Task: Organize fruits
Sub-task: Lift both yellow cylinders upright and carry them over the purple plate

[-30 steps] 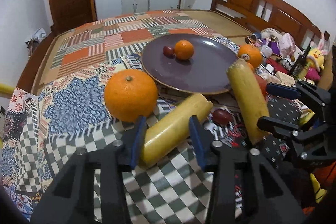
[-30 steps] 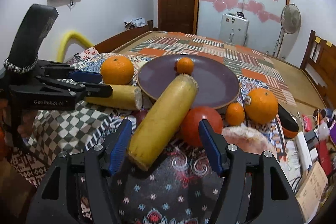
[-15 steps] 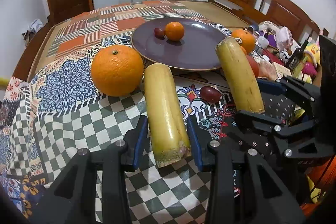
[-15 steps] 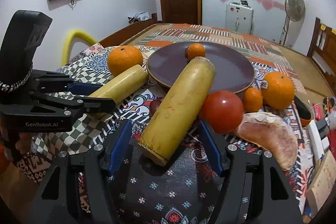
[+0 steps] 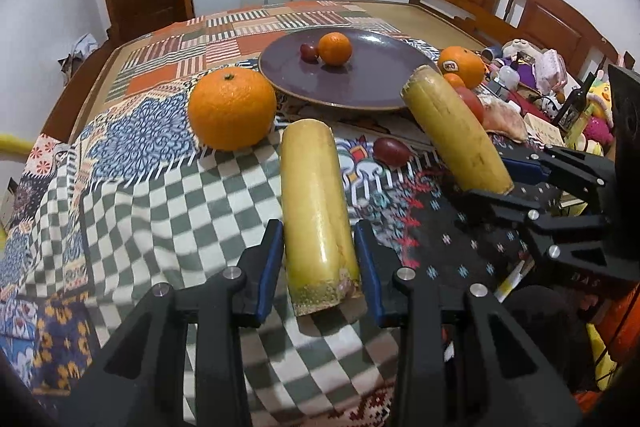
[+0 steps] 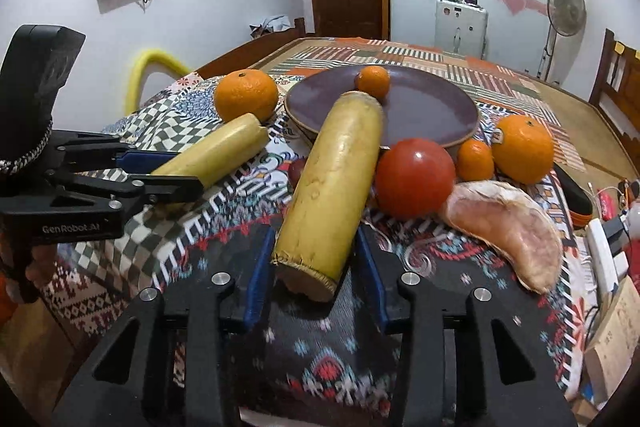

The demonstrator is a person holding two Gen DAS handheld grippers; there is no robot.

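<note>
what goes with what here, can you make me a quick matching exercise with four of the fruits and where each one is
Things:
1. small orange
2. big orange
3. tomato
4. pomelo segment

Places:
A. on the cloth, left of the plate
B. on the purple plate
C. far right, beside the tomato
D. just right of the right gripper's yellow stick

Pairs: 1-B, 2-A, 3-D, 4-C

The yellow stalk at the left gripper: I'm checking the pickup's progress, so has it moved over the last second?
Yes. The yellow stalk lay slanted toward the purple plate; now it runs straight between the left gripper fingers, its far end beside the big orange.
</note>
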